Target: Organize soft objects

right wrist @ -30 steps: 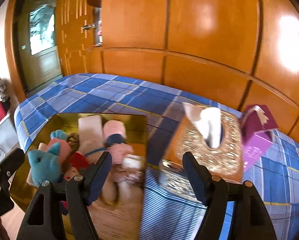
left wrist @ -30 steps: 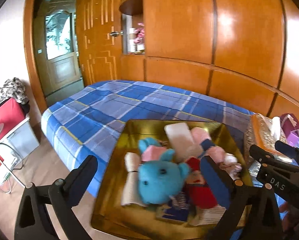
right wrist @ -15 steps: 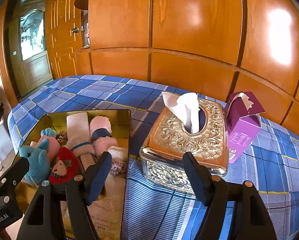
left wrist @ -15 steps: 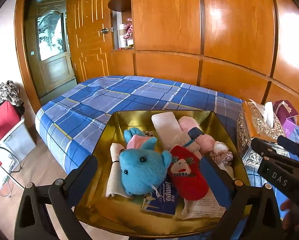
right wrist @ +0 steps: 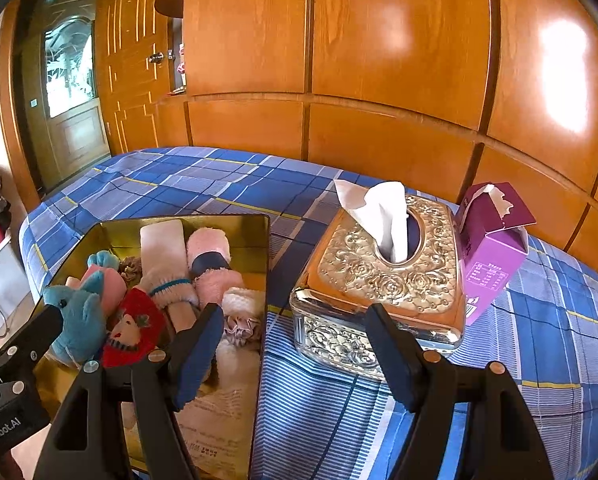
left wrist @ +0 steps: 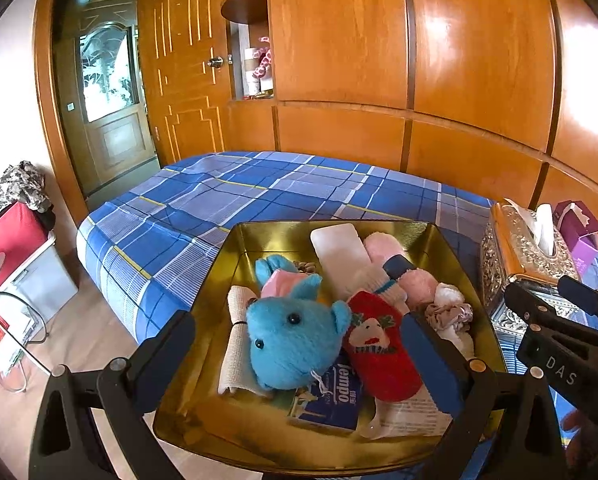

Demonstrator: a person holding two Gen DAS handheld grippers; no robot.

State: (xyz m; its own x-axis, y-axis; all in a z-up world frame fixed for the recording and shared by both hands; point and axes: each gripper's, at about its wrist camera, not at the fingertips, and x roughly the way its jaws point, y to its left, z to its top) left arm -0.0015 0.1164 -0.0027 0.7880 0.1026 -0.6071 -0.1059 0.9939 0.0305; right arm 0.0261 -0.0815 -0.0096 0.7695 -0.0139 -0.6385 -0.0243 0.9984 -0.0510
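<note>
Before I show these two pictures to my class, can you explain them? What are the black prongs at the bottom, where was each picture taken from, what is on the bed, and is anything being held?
There is no robot here: a person holds a two-fingered tool in each hand, with a camera on each looking along its fingers. The black prongs are those fingers. One picture looks past the left tool, the other past the right tool.

On the blue checked bed sits a gold tray of soft things: a blue plush toy, a red sock, rolled socks and a tissue packet. Beside the tray stand an ornate tissue box and a purple carton.

Both tools are open and hold nothing.
</note>
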